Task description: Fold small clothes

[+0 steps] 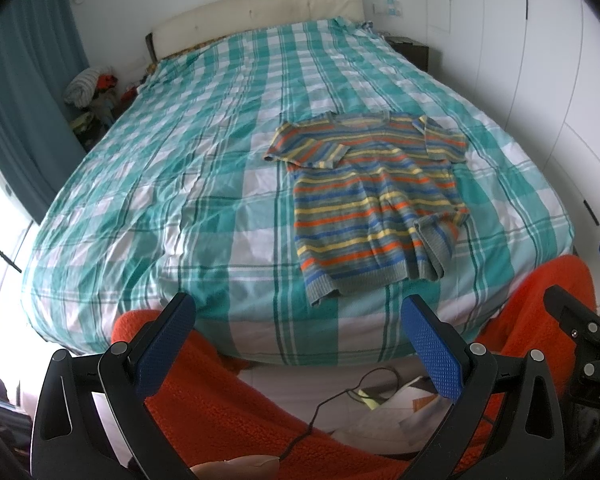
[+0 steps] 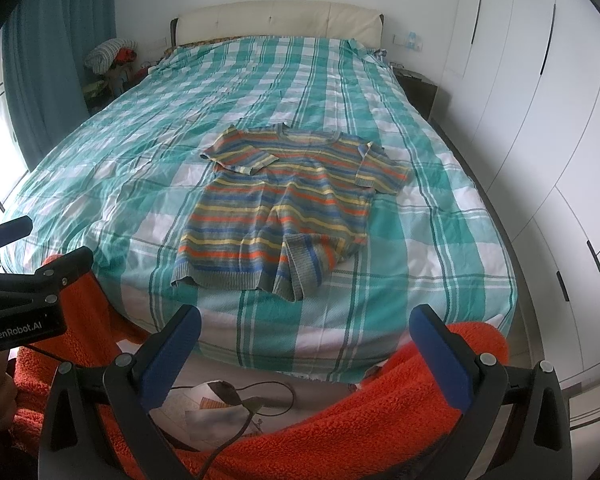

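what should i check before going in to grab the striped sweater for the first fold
1. Left gripper open and empty: ok.
2. Right gripper open and empty: ok.
3. Striped sweater lying on the bed near its foot edge: ok.
4. Sweater lying flat: not ok, hem corner turned up, one sleeve folded over the chest.
5. Nothing else lying on the sweater: ok.
6. Grippers clear of the fabric: ok, both held back from the bed.

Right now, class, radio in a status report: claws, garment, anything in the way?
Left claw open, empty, short of the bed. Right claw open, empty. Striped sweater flat on the bed, hem corner turned up, unfolded. Nothing between claws and sweater.
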Motion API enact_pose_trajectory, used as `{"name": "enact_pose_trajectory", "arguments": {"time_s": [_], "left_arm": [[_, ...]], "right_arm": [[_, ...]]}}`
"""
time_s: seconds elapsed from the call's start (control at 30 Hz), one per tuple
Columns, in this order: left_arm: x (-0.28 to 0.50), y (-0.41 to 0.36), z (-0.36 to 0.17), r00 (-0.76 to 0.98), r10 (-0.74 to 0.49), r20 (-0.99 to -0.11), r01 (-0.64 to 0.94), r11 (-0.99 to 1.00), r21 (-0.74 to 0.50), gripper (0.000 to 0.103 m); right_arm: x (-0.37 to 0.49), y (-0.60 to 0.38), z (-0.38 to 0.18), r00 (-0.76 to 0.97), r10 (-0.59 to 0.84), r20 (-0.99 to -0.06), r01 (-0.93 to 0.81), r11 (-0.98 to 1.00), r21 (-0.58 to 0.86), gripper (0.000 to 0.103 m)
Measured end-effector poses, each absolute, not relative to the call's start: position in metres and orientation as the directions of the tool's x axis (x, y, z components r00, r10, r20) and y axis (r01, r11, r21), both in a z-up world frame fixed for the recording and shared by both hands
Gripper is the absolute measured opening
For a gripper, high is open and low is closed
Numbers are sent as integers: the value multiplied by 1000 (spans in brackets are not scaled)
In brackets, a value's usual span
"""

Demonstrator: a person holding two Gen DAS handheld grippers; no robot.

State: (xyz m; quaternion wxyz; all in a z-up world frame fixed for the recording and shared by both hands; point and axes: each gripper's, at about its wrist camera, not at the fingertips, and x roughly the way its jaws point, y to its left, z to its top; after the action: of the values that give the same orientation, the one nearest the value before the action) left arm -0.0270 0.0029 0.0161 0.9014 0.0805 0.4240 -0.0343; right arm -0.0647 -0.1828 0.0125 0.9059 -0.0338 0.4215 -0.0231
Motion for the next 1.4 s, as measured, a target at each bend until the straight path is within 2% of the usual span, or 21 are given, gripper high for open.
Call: {"name": "enact_pose_trajectory", "arguments": {"time_s": [1.03,1.4], "left_arm": [[-44,14,7,617,7,-787,137,984,116,102],[-8,20,-2,545,-25,-838,138,989,60,102]], "right_arm": [[-61,-182,-8,621,-66,-781,9,997,-77,103],[-50,-187,-13,571,-47,-820,2,998,-56,103]]}}
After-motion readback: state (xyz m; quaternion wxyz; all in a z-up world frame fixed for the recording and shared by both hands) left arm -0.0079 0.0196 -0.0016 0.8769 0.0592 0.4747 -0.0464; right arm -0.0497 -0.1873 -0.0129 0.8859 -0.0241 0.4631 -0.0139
